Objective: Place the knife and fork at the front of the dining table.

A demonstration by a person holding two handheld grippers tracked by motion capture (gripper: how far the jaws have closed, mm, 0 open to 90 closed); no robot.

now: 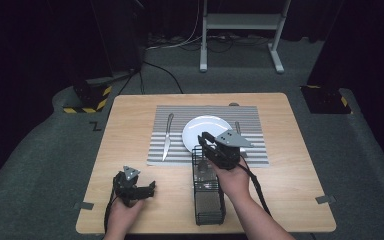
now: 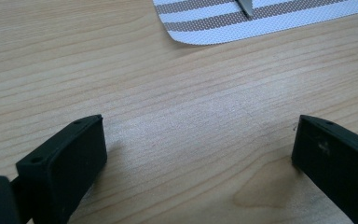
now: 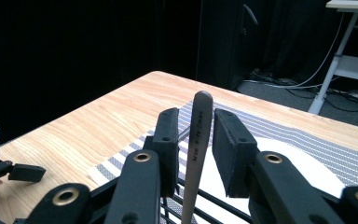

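I see the table [image 1: 130, 130] taking the middle of the high view, light wood, dark floor around it. On it, upper centre, a striped mat [image 1: 260, 150]. A wire rack [image 1: 207, 200] stands at lower centre, tall and black, its far end just touching the mat's near edge. A white plate [image 1: 205, 127] sits mid-mat. A knife [image 1: 167, 137] lies on the mat left of the plate, apart from it, blade toward the bottom of the frame. Another utensil [image 1: 238, 126] lies just right of the plate, partly hidden, can't tell which kind.

My right gripper [image 1: 209, 145] is at centre frame, over the rack's far end. In the right gripper view a metal handle [image 3: 198, 140] stands nearly upright at centre, between the jaws, rising out of the rack [image 3: 214, 205]. Jaws narrowed around it, small gaps on both sides, pads not pressing as far as I can see. Which utensil the handle belongs to is hidden.

My left gripper [image 1: 147, 189] is at lower left in the high view, low on bare wood, well apart from the rack. In the left gripper view its jaws stand wide at bottom left and bottom right, nothing between them, mat corner [image 2: 223, 23] at upper centre.
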